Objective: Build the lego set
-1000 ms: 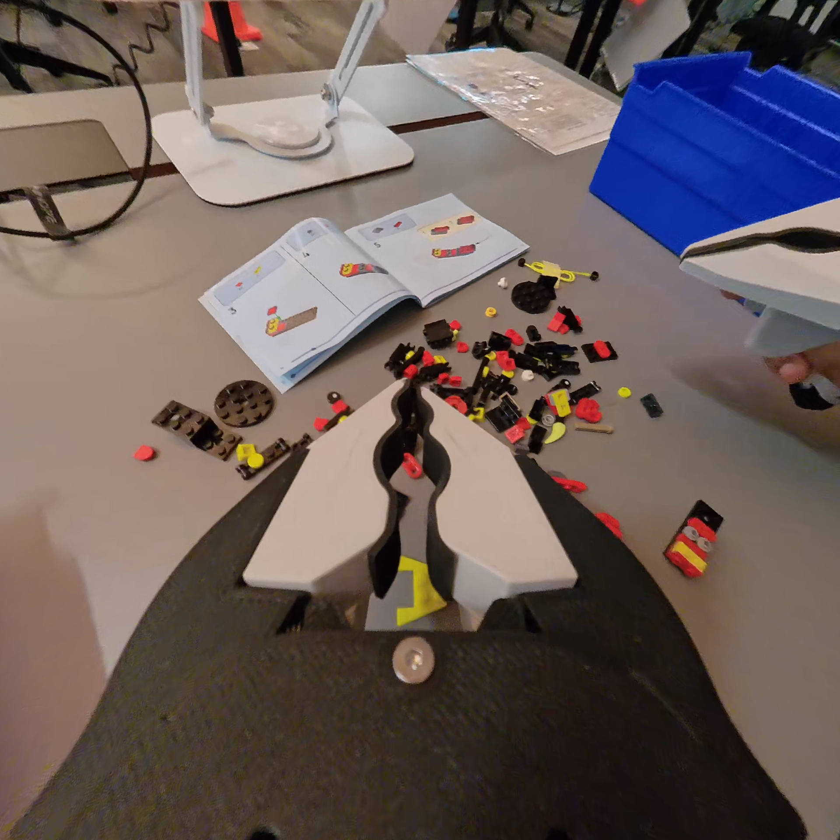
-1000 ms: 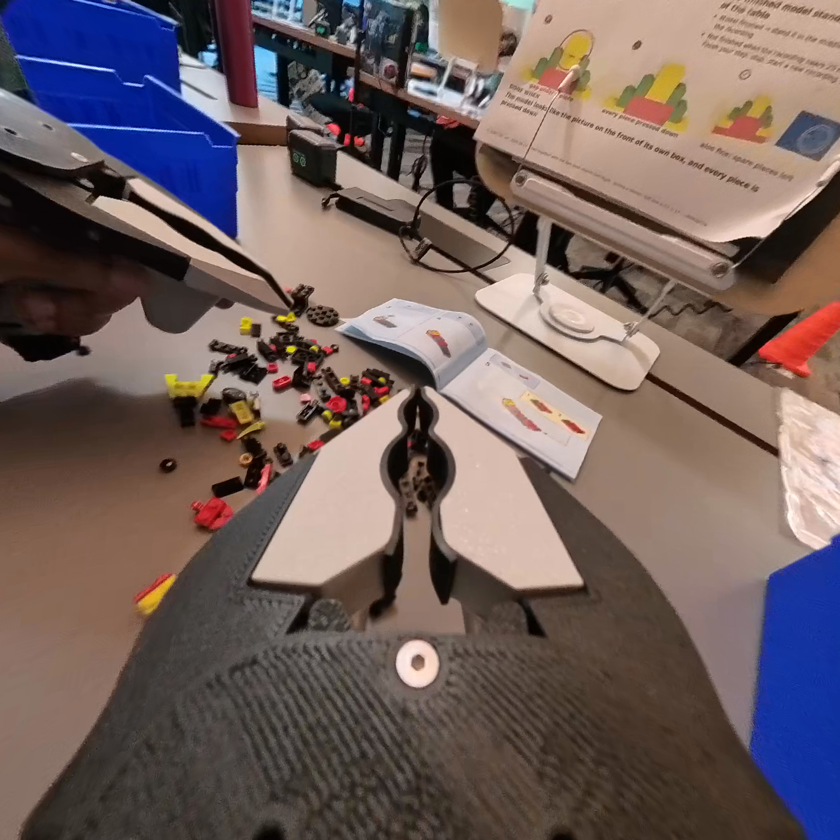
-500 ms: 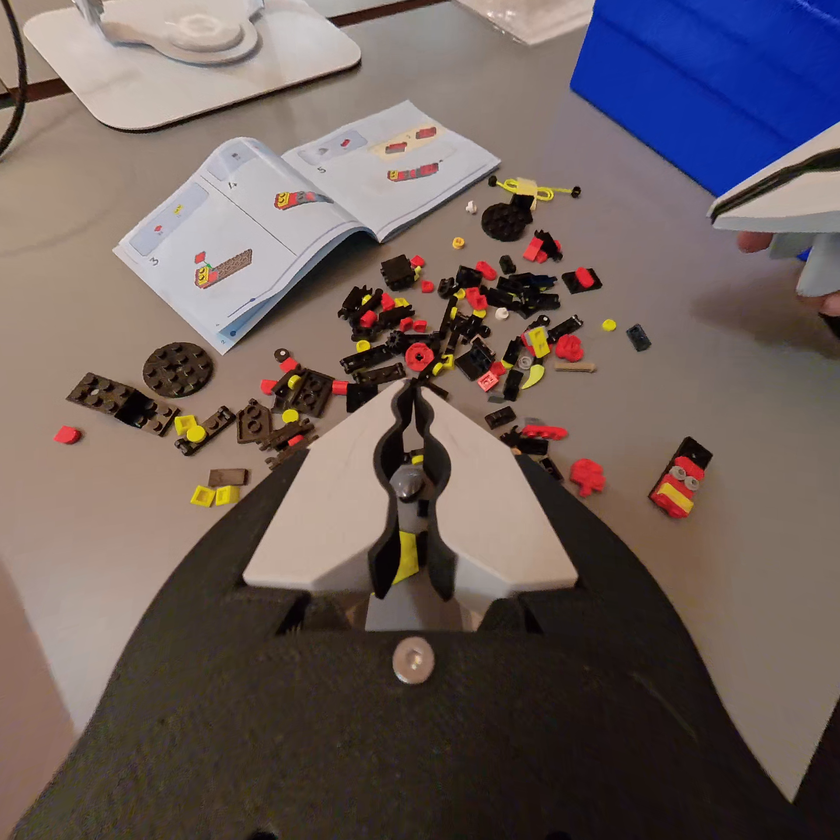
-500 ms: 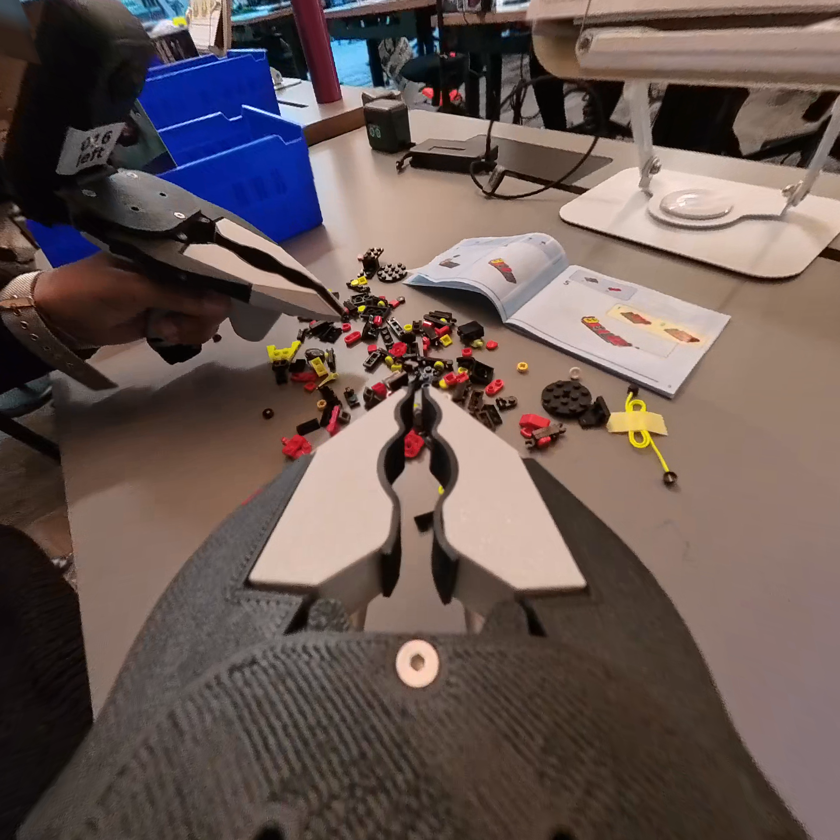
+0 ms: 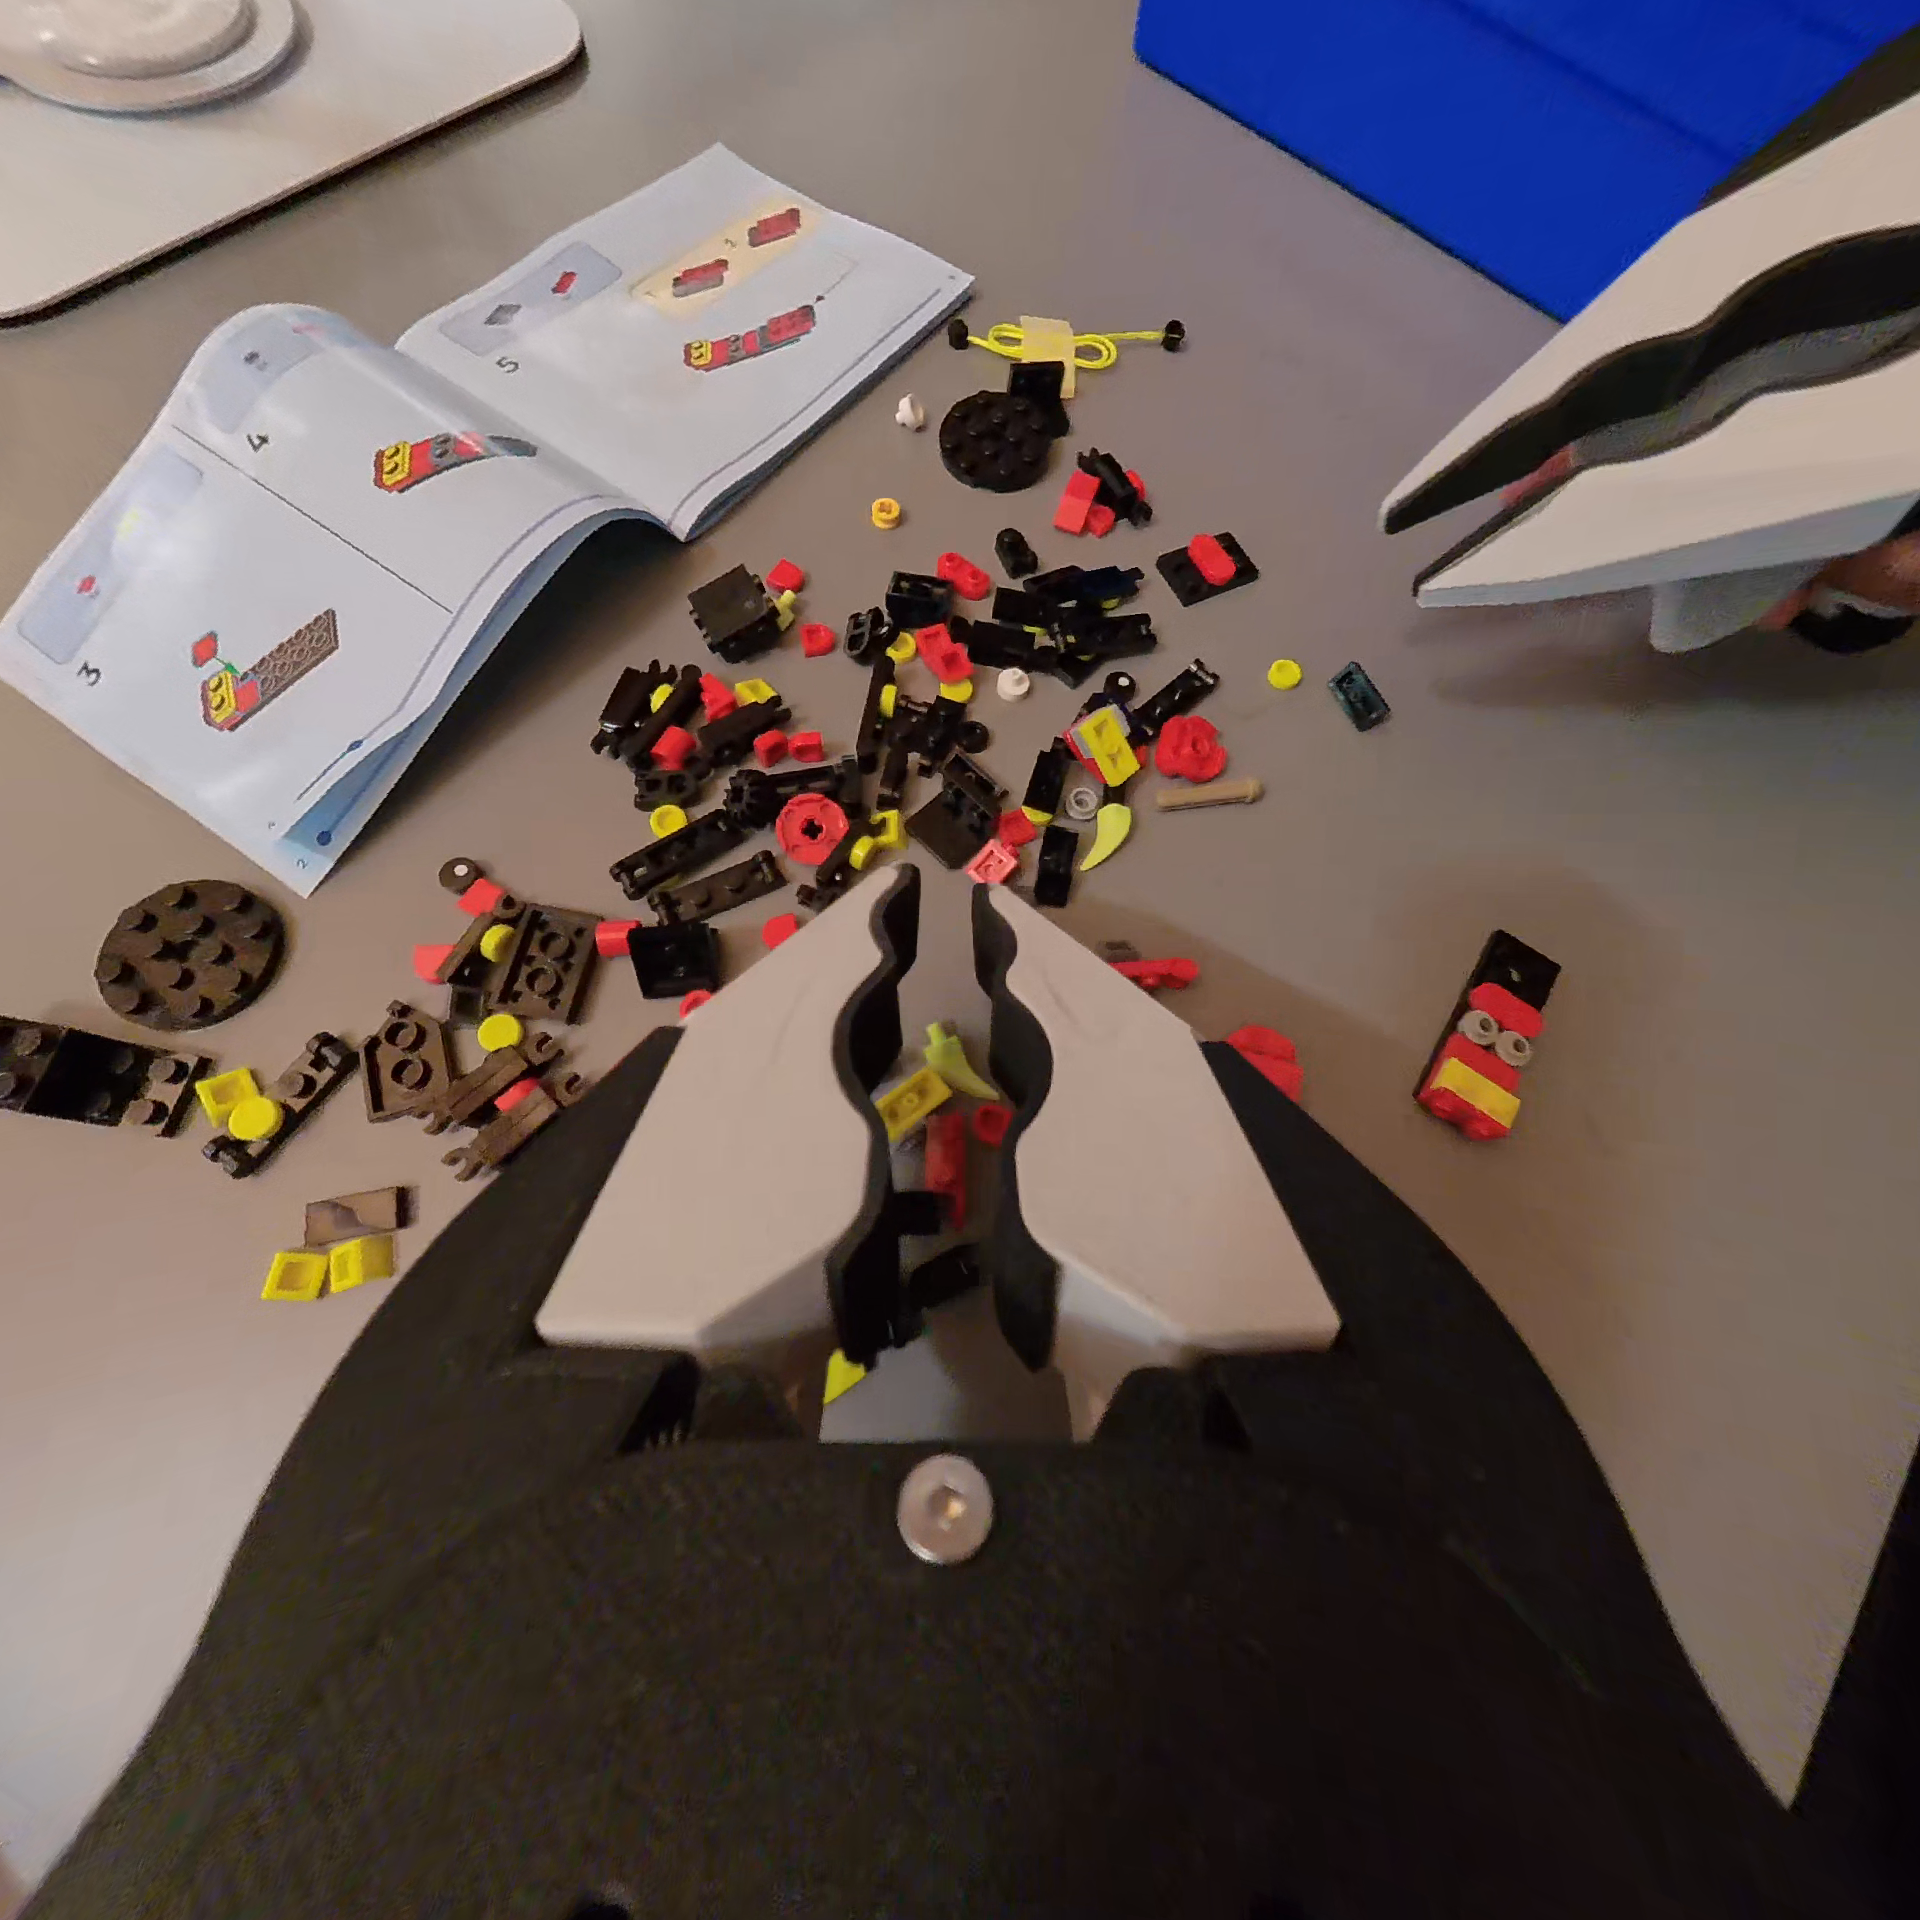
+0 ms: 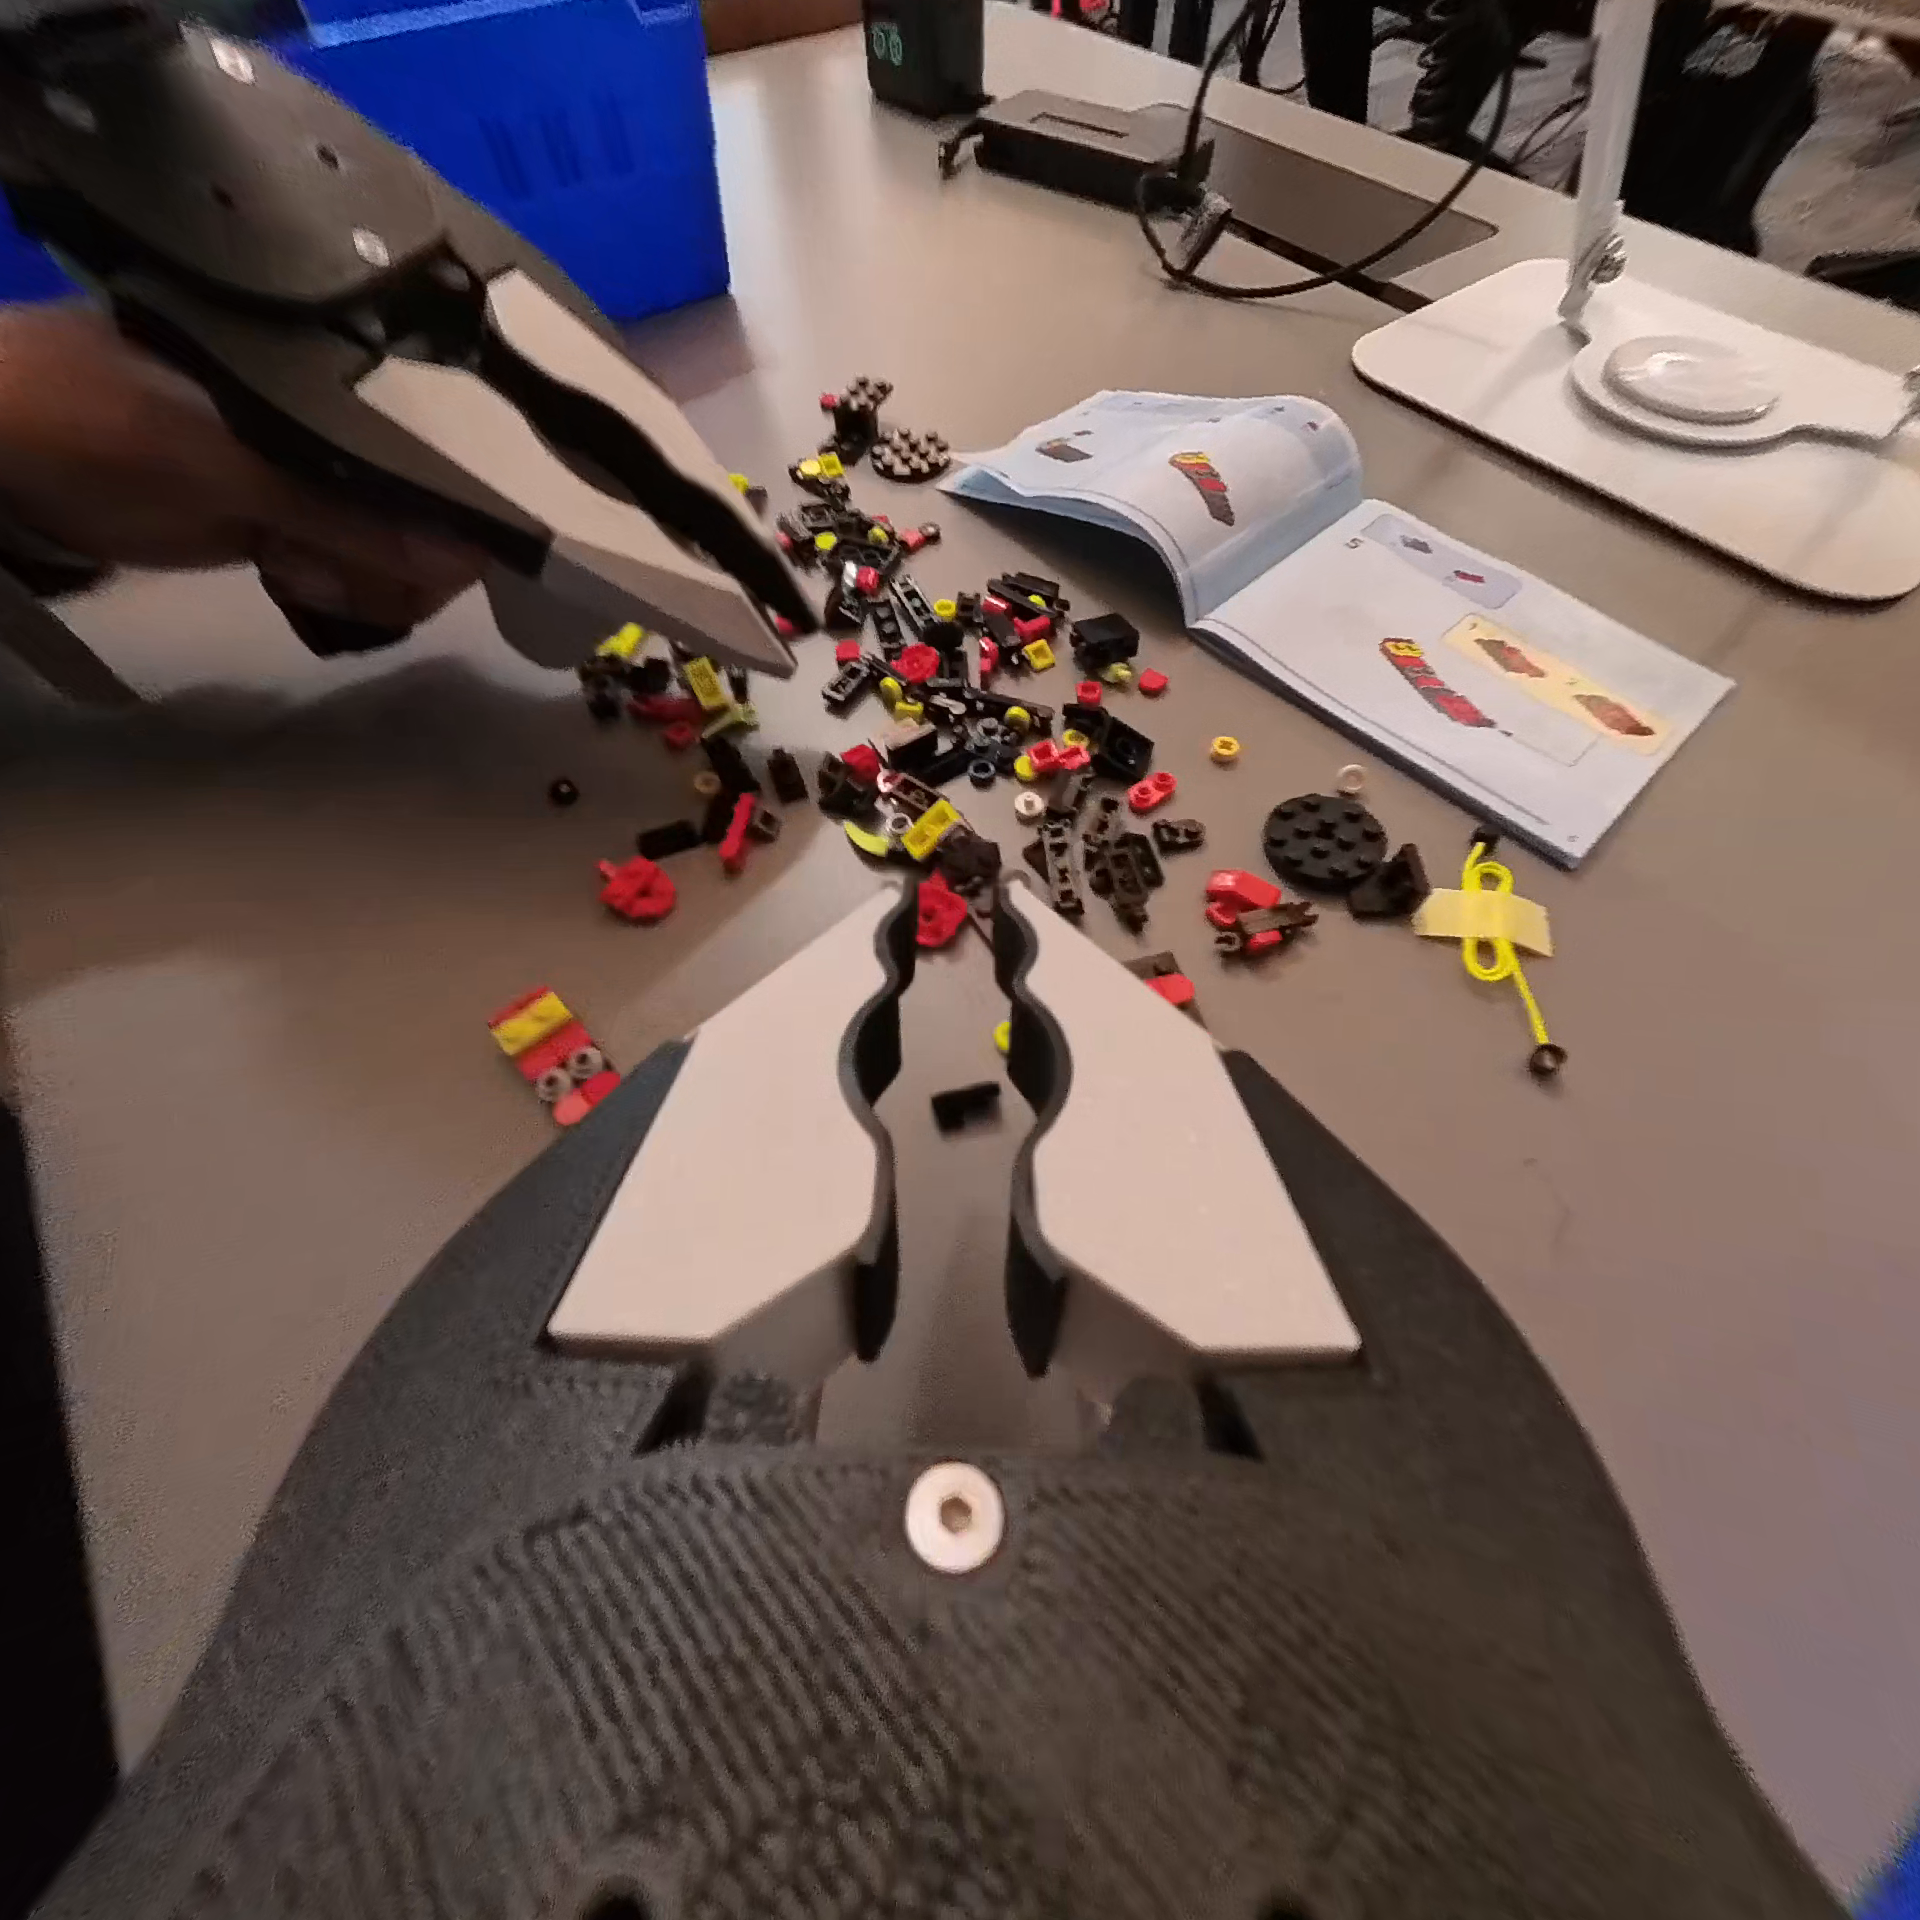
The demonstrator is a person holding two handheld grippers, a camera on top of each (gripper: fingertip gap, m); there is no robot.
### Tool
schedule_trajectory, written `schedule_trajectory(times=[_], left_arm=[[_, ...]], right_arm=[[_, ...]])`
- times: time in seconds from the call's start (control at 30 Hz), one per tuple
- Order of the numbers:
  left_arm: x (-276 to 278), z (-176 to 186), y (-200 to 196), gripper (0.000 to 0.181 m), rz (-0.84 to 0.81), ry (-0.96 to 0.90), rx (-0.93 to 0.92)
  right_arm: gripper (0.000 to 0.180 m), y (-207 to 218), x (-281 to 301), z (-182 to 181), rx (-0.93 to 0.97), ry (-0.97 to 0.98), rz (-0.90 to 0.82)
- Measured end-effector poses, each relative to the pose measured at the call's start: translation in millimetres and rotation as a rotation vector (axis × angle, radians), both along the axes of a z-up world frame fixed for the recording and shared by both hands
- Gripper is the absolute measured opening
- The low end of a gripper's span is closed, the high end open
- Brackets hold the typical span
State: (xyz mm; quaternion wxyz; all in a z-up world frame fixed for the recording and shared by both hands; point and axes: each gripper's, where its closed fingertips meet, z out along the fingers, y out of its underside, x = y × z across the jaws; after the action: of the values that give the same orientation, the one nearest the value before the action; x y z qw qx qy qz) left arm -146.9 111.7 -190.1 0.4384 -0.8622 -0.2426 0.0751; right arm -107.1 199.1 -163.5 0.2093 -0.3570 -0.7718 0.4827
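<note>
A pile of small black, red and yellow Lego pieces [image 5: 914, 727] lies on the grey table [image 5: 1610, 852]. It also shows in the right wrist view [image 6: 966, 717]. A small built piece of red, yellow and black bricks [image 5: 1481, 1039] lies apart at the right, and shows in the right wrist view [image 6: 551, 1039]. My left gripper [image 5: 945, 888] hangs just over the near edge of the pile, jaws slightly apart and empty. My right gripper [image 6: 951, 899] is also slightly open and empty, its tips over a red piece [image 6: 940, 914]. Each gripper shows in the other's view, the right one [image 5: 1408, 556] and the left one [image 6: 784, 639].
An open instruction booklet [image 5: 468, 468] lies behind the pile. A white stand base [image 6: 1662, 416] and a blue bin [image 5: 1507, 135] stand at the back. A yellow string with tape [image 6: 1486, 925], black round plates [image 5: 997, 442] [image 5: 192, 951] and a black long plate [image 5: 94, 1070] lie around. The grippers' ends are close to 11 cm from one another. My left tips are roughly 15 cm from the black long plate [image 5: 94, 1070]. It turns up in the right wrist view [image 6: 847, 422] as well.
Both grippers have come down and closer to the pile. Their jaws, shut before, now stand a little apart. The right gripper has swung to face the pile.
</note>
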Motion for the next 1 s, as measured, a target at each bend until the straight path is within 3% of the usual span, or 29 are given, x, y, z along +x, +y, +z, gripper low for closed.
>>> schedule_trajectory(times=[0.13,0.23,0.33,0.6,1.0], left_arm=[[-8,2,4,0.018,0.017,-0.013,0.019],[-15,-3,6,0.039,0.039,-0.051,0.022],[-15,-3,7,0.050,0.056,-0.124,0.058],[-24,-7,9,0.045,0.067,-0.127,0.072],[-18,-7,-18,0.043,0.134,-0.185,0.130]], right_arm=[[0.011,9,1,-10,0.131,0.041,-0.014],[0.009,19,1,-8,0.196,0.085,-0.032],[0.007,33,1,-2,0.196,0.119,-0.079],[0.008,43,-5,1,0.061,0.040,-0.132],[0.011,21,-26,-12,-0.007,-0.053,-0.068]])
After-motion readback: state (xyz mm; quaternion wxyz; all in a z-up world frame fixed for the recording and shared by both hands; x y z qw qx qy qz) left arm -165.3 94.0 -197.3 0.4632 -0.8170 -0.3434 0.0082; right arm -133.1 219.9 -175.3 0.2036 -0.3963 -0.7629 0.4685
